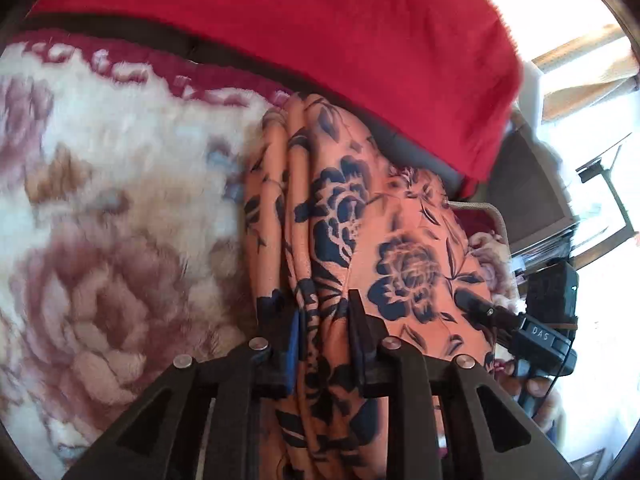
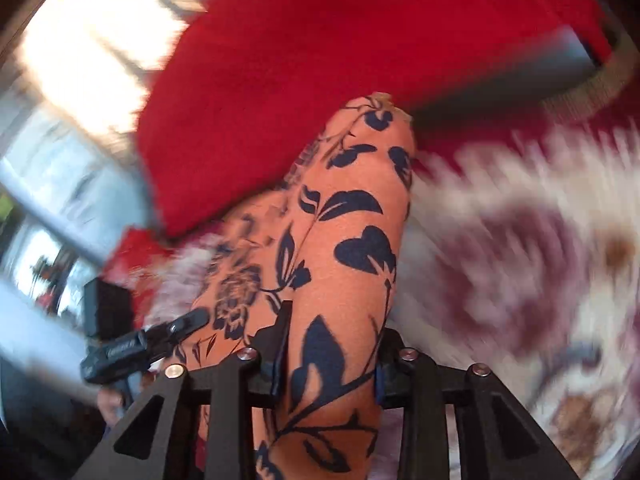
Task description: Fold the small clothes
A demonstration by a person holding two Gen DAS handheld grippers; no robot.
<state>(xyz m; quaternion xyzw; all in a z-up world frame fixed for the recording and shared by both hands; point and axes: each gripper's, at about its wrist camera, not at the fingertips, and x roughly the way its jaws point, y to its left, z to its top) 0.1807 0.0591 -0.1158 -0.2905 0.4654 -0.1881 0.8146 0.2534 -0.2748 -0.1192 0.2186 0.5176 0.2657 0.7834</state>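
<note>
An orange garment with a navy flower print (image 1: 400, 264) hangs in long bunched folds over a plush bed cover. My left gripper (image 1: 316, 304) is shut on a gathered fold of it, and the cloth runs down between its blue-padded fingers. At the cloth's right edge in the left wrist view, my right gripper (image 1: 480, 308) pinches the fabric. In the right wrist view the garment (image 2: 352, 216) fills the gap of my right gripper (image 2: 336, 326), which is shut on a thick roll of it. My left gripper (image 2: 190, 320) holds the cloth's left edge there.
A cream plush blanket with maroon roses (image 1: 120, 160) (image 2: 520, 240) lies under the garment. A red fleece cloth (image 1: 320, 40) (image 2: 320, 40) lies behind it. Bright windows and dark furniture (image 1: 532, 200) stand beyond the bed's edge. A hand (image 1: 536, 388) grips the right tool's handle.
</note>
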